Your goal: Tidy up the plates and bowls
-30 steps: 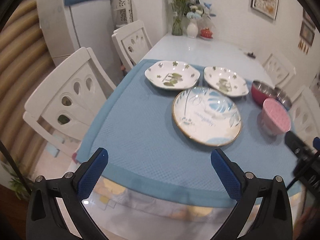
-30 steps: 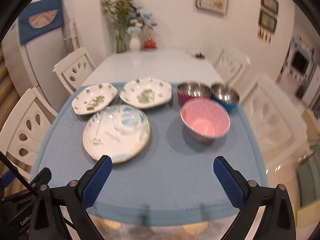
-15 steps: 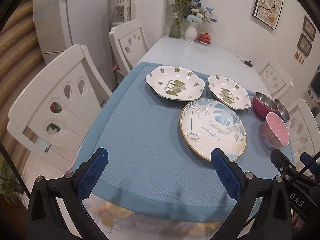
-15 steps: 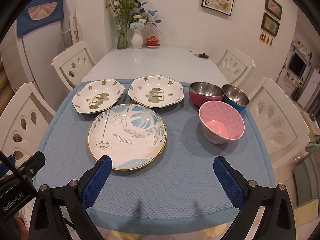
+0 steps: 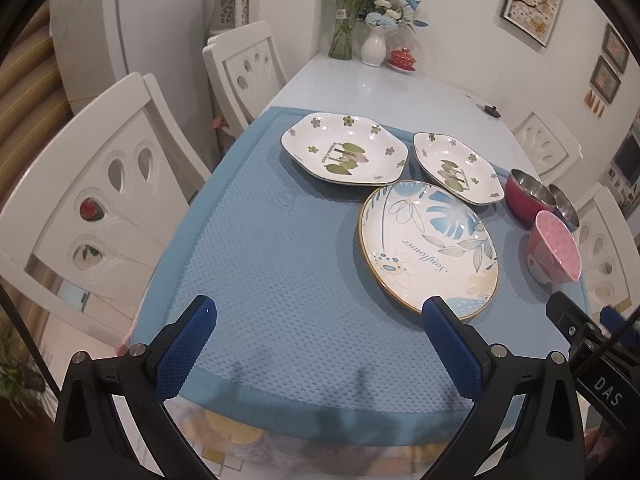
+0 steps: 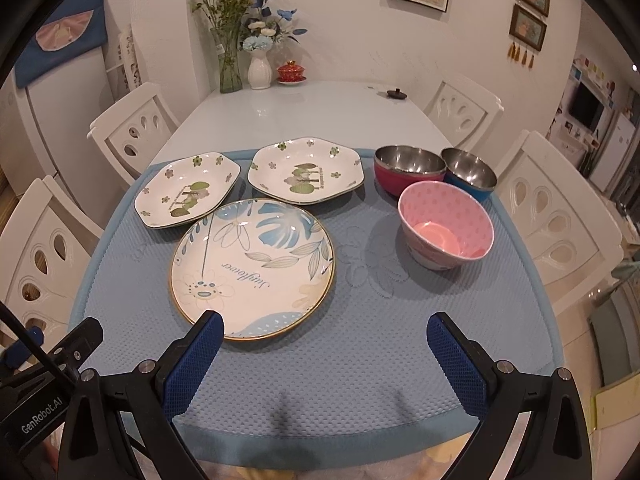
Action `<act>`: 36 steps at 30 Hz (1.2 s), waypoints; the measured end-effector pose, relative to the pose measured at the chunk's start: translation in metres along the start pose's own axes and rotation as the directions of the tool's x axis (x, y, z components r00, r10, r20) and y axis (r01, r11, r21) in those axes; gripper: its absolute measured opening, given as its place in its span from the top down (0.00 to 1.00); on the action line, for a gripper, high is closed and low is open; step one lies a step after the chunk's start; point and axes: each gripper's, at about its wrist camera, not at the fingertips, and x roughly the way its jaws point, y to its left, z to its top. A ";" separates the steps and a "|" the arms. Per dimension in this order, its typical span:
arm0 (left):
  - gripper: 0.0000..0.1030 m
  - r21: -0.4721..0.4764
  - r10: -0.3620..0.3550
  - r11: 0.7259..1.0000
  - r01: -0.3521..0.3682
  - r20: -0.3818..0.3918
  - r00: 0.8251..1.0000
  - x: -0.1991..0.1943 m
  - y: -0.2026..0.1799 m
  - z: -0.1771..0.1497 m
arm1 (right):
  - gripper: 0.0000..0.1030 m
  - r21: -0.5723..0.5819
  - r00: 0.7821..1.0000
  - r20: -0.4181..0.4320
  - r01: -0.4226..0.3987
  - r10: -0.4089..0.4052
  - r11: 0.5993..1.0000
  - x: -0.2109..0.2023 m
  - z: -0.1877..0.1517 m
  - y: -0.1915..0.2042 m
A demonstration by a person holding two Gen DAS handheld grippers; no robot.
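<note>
Nearest to us, the left tongs point(image 5: 318, 324) and the right tongs point(image 6: 324, 338) both stand spread wide and hold nothing, poised over the near edge of the blue mat point(image 6: 360, 360) that covers this end of the table point(image 6: 300, 108). No dish is touched yet; we judge the sorting has not begun.

Just beyond the tips lies the round leaf-print plate point(image 6: 252, 268), flat on the mat, with the pink bowl point(image 6: 446, 230) to its right, upright and well apart from it. Behind the round plate sit 2 flower-print plates point(image 6: 188, 190) point(image 6: 306, 170) side by side, the left one close to the round plate's far rim; whether they touch we cannot tell. Behind the pink bowl stand the red bowl point(image 6: 408, 170) and the blue bowl point(image 6: 470, 172), steel-lined and just beside each other.

To do the first pick well, we would take a plate by its raised rim with one finger sliding under the edge, since a flat plate offers no other purchase. We would nest the 2 matching plates first, then set them on the larger round one. Bowls likely nest small into large; glazed rims may slip, so we close squarely.
</note>
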 end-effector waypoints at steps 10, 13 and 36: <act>0.01 -0.206 -0.019 0.978 0.021 0.012 1.000 0.012 -0.010 0.028 | 0.02 0.115 0.991 0.069 -0.121 0.114 0.986 -0.025 0.006 -0.008; 0.01 -0.242 -0.091 0.966 0.088 0.000 0.996 0.017 -0.016 0.027 | 0.02 0.109 0.988 0.078 -0.142 0.134 0.984 -0.030 0.005 -0.005; 0.01 -0.078 -0.213 0.977 0.201 -0.218 0.952 0.042 -0.033 -0.012 | 0.02 0.183 0.998 0.016 0.062 -0.066 0.981 0.002 0.004 -0.042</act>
